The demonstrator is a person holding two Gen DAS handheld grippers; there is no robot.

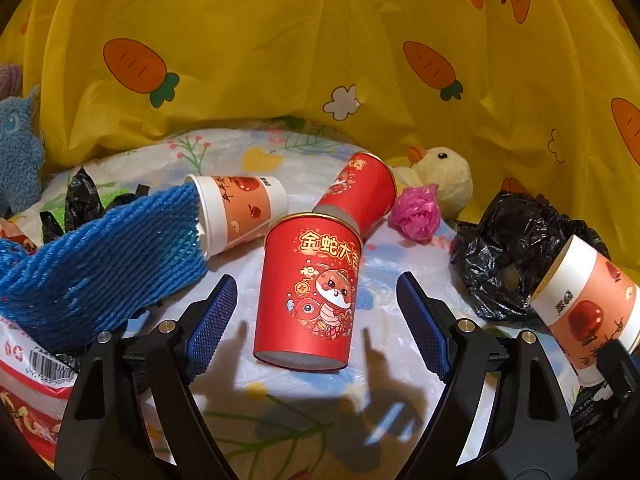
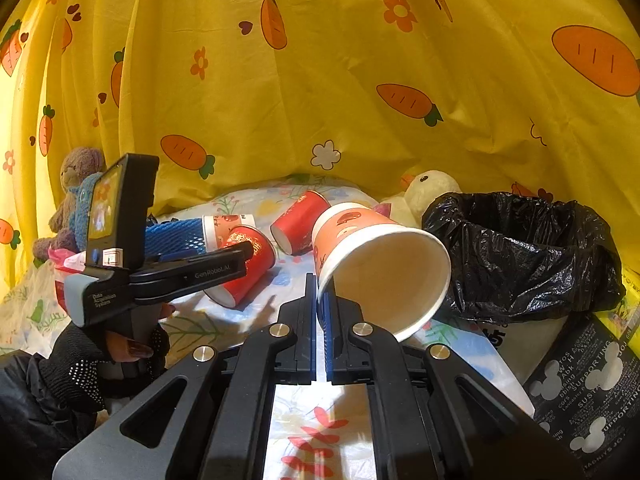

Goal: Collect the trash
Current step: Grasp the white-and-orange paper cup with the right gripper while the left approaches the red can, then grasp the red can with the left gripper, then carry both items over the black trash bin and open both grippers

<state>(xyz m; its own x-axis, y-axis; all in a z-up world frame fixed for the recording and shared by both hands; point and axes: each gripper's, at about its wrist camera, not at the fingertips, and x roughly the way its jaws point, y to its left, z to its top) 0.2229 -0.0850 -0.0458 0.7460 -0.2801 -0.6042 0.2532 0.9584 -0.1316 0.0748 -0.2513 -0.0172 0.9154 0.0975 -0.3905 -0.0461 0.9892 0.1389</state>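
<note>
A red paper cup (image 1: 308, 292) with a cartoon snake print lies on the flowered sheet between the fingers of my left gripper (image 1: 316, 280). The jaws stand open, and both blue pads are clear of the cup's sides. In the right wrist view my right gripper (image 2: 322, 296) is shut on the rim of an orange and white paper cup (image 2: 380, 264), held tilted with its mouth toward the camera beside the black trash bag (image 2: 520, 256). A second red cup (image 1: 356, 192) and another orange and white cup (image 1: 240, 208) lie further back.
A blue foam net (image 1: 100, 264) and a printed wrapper (image 1: 28, 368) lie at the left. A crumpled pink bag (image 1: 416, 212) sits by a yellow duck plush (image 1: 440, 176). A yellow carrot-print curtain (image 1: 280, 40) closes the back. A gloved hand (image 2: 120, 344) holds the left gripper.
</note>
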